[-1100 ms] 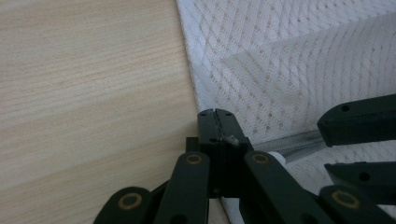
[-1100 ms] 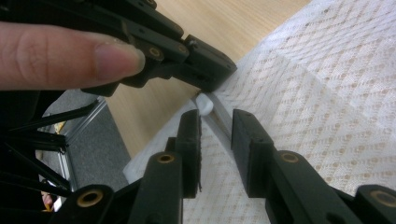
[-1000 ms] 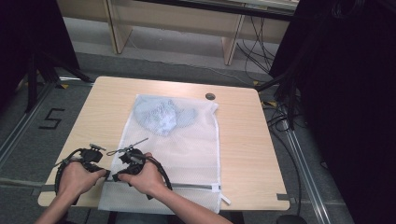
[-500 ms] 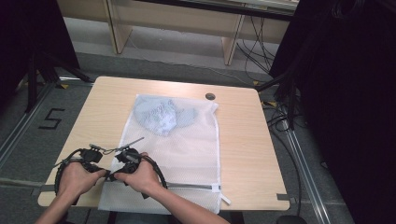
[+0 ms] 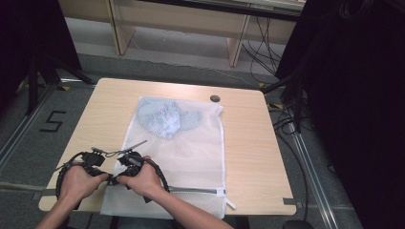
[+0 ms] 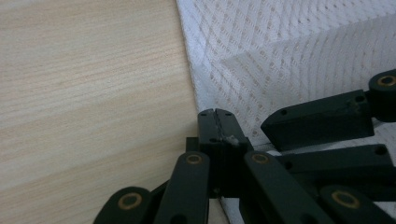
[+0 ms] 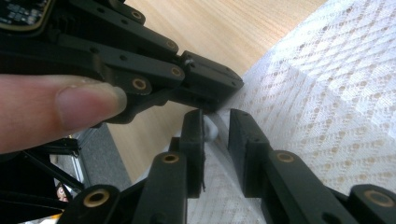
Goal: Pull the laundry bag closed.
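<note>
Mesh bag (image 5: 191,148) flat on wooden table (image 5: 267,143), zipper edge (image 5: 200,190) nearest the person, blue garment (image 5: 165,118) bunched inside at far end. Both grippers at near left corner of bag. Left gripper (image 6: 215,126): jaws pressed together, clamped on bag's corner edge (small white bit poking out at the seam, hard to tell whether fabric or zipper part). Right gripper (image 7: 215,126): jaws just been closing, narrow gap left, white zipper tab (image 7: 211,127) sitting between them, pads not clearly pressing yet. Tips of the two grippers nearly touching. Hands (image 5: 79,181) wrapped round both handles, cables looping beside them.
</note>
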### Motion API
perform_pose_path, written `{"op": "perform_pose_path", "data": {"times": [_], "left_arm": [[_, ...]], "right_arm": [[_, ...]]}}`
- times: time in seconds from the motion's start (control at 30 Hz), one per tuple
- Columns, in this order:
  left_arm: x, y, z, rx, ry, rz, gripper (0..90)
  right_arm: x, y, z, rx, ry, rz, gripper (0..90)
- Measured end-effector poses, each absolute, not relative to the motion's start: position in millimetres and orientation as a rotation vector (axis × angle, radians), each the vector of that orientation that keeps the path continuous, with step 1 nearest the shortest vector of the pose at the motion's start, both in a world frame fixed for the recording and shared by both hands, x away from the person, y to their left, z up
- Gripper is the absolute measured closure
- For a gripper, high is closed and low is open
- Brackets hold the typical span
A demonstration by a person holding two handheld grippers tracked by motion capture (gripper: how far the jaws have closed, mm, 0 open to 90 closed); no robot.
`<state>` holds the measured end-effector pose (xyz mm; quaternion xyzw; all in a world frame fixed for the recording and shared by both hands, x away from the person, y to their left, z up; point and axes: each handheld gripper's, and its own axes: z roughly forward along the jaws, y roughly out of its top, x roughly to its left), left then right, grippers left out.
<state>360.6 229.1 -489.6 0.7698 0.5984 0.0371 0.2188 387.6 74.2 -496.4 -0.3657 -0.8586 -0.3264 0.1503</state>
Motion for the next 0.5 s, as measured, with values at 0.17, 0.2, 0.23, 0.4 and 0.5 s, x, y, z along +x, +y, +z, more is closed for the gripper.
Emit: {"op": "perform_pose_path", "data": {"times": [0.17,0.2,0.23,0.4,0.5], "left_arm": [[360.9,229.6,-489.4,2.137,1.655,0.099,90.0],[360.8,229.5,-489.7,2.132,1.654,0.102,90.0],[360.8,229.6,-489.7,2.133,1.654,0.101,90.0],[360.9,230.0,-489.2,2.144,1.651,0.097,90.0],[360.8,229.6,-489.3,2.141,1.654,0.099,90.0]], "right_arm": [[387.5,76.2,-497.0,-1.058,-2.462,-0.935,78.1],[387.4,76.2,-497.1,-1.067,-2.46,-0.933,79.7],[387.4,76.2,-497.1,-1.067,-2.46,-0.933,79.7],[387.4,76.6,-497.8,-1.034,-2.478,-0.942,82.0],[386.6,77.0,-497.5,-1.052,-2.467,-0.932,80.8]]}}
